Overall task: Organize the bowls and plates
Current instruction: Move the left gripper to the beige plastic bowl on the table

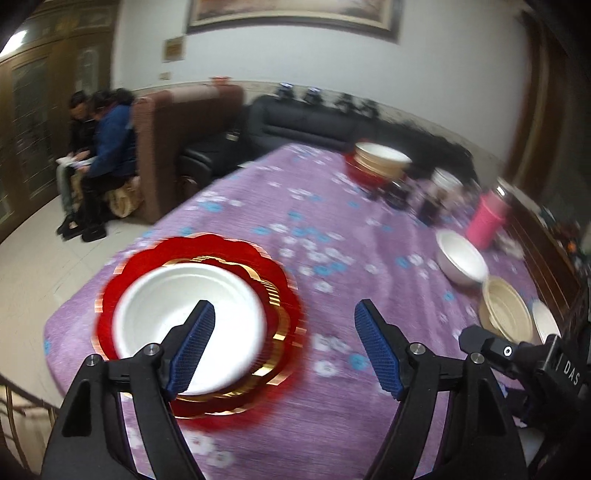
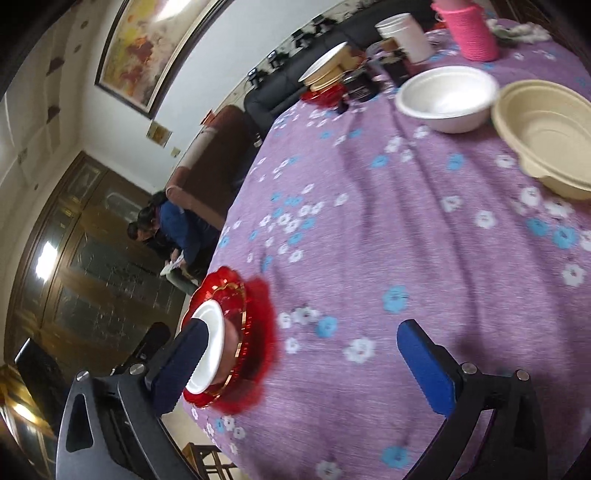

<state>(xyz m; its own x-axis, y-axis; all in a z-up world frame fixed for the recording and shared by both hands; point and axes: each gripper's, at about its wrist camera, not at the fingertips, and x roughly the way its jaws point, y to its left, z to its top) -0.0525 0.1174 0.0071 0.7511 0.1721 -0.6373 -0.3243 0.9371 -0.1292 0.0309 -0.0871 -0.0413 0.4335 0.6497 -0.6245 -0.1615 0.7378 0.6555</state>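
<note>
A white bowl (image 1: pixel 177 306) sits in a stack of gold-rimmed red scalloped plates (image 1: pixel 147 266) near the table's left edge. My left gripper (image 1: pixel 285 308) hangs open just right of that stack, with only tablecloth between its blue pads. In the right wrist view the same stack (image 2: pixel 221 284) and bowl (image 2: pixel 212 328) lie behind the left finger of my right gripper (image 2: pixel 301 326), which stands wide open and holds nothing. Farther right rest a loose white bowl (image 1: pixel 461 262) (image 2: pixel 447 98) and a tan bowl (image 1: pixel 506 314) (image 2: pixel 546 136). A second stack of bowls on a red plate (image 1: pixel 380 162) (image 2: pixel 328 70) stands at the far end.
A purple flowered cloth (image 1: pixel 332 406) covers the table. A pink cup (image 1: pixel 487 221) (image 2: pixel 469 29), a white paper cup (image 2: pixel 406 31) and dark jars (image 2: pixel 362 85) crowd the far right. Two people (image 1: pixel 99 147) sit by a brown sofa beyond the left edge. A dark sofa (image 1: pixel 295 122) stands behind.
</note>
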